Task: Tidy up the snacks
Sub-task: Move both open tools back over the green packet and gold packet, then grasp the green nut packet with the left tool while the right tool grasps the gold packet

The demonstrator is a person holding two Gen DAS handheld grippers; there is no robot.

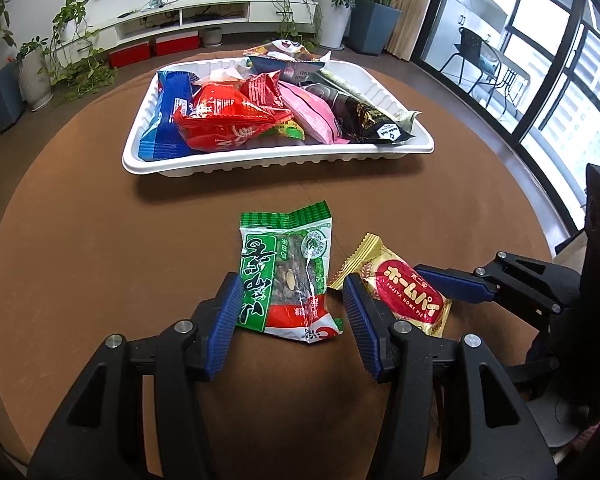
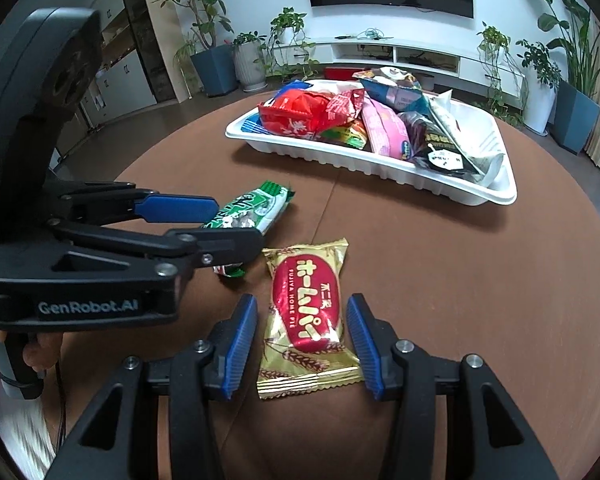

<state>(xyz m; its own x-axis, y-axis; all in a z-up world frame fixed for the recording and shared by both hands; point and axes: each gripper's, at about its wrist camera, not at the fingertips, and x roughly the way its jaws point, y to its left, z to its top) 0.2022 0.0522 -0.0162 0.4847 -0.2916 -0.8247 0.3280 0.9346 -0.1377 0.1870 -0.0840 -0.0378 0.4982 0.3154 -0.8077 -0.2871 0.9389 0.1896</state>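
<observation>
A green snack packet (image 1: 286, 272) lies on the brown round table, between the open fingers of my left gripper (image 1: 292, 296); it also shows in the right wrist view (image 2: 252, 210). A gold and red pie packet (image 2: 306, 320) lies between the open fingers of my right gripper (image 2: 302, 318), and to the right in the left wrist view (image 1: 400, 284). Neither packet is gripped. A white tray (image 1: 260, 164) further back holds several snack packets: blue, red, pink, dark.
The tray's right part (image 2: 482, 132) shows bare plastic. Beyond the table (image 1: 80, 240) are potted plants (image 1: 72, 40), a white TV cabinet, red boxes and glass doors at the right. My left gripper crosses the right wrist view at the left (image 2: 188, 224).
</observation>
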